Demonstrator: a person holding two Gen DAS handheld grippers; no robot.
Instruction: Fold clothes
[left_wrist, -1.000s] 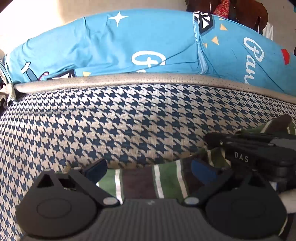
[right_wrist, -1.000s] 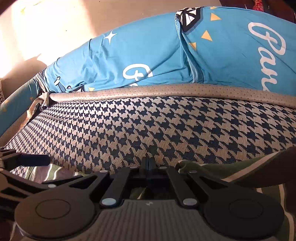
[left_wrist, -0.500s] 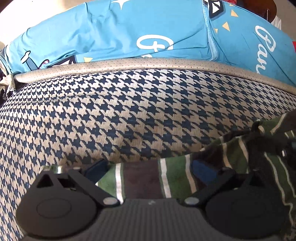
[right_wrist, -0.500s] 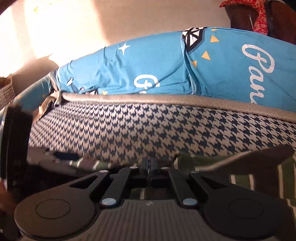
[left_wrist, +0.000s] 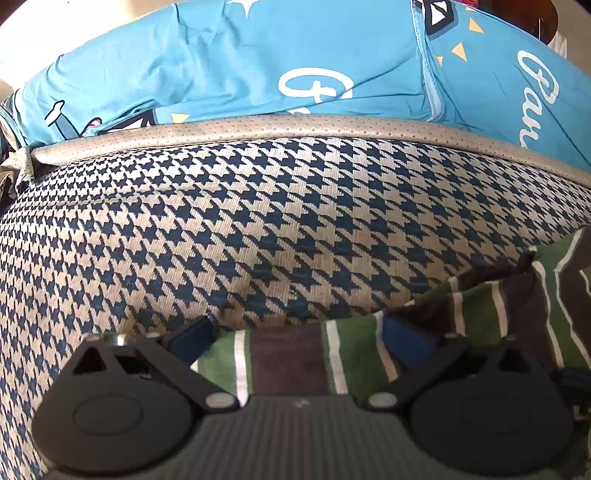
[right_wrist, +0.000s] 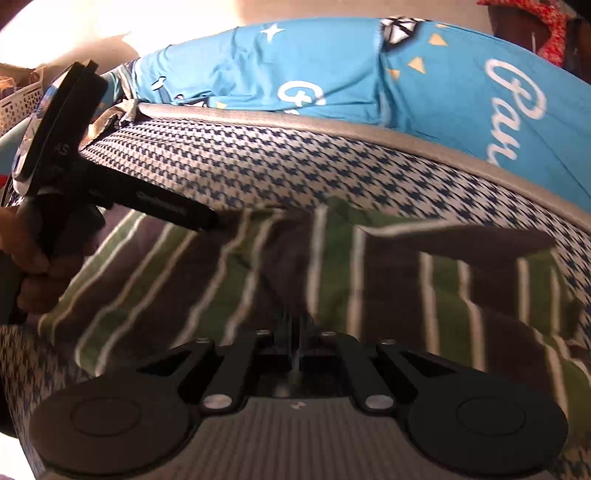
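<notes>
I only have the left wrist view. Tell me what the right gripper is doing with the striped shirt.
Observer: The right gripper is shut, with the striped shirt pinched at its tips.
Operator: Now the other one, as seen from that side.
Observer: The left gripper reaches the shirt's far left edge, and a hand grips its handle.
Operator: Name anything off to the far left.
Observer: A white basket stands there, past the corner.

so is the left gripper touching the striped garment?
Touching. Left wrist view: the left gripper is open, its fingers pressing into the striped garment lying between them.
</notes>
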